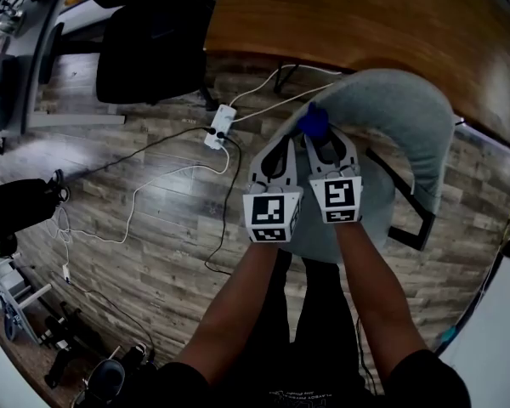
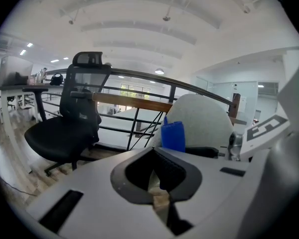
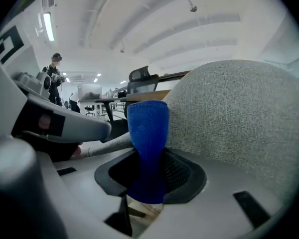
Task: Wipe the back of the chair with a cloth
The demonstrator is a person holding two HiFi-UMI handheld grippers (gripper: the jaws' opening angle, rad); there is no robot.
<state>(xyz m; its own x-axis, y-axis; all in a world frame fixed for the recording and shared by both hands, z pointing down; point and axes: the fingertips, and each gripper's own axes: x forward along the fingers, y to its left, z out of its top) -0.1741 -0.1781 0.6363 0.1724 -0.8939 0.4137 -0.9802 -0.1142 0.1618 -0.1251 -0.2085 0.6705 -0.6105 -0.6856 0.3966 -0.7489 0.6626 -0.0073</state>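
Closest to you, both forearms (image 1: 263, 304) run out side by side, so the two tools sit almost next to each other over the grey seat. Your left hand-held gripper (image 1: 285, 147) has its jaws pressed together with nothing in them. Your right hand-held gripper (image 1: 323, 143), just to its right, is pinching the blue cloth (image 3: 148, 148). The cloth stands up out of the jaws as a folded strip.

The cloth is right at the near-left end of the grey chair back (image 1: 399, 117). From the right gripper view it's up against the fabric, though I can't tell for sure that it's actually touching. The back curves away to the right and far side from there.

Past that, on the wood floor (image 1: 153, 202) to the left, there's a white power strip (image 1: 218, 128) with cables trailing off it. A black office chair (image 1: 153, 41) sits further out on the left. The wooden desk (image 1: 365, 15) runs across the far side. Way off in the distance, in the right gripper view, a person (image 3: 55, 78) is standing.
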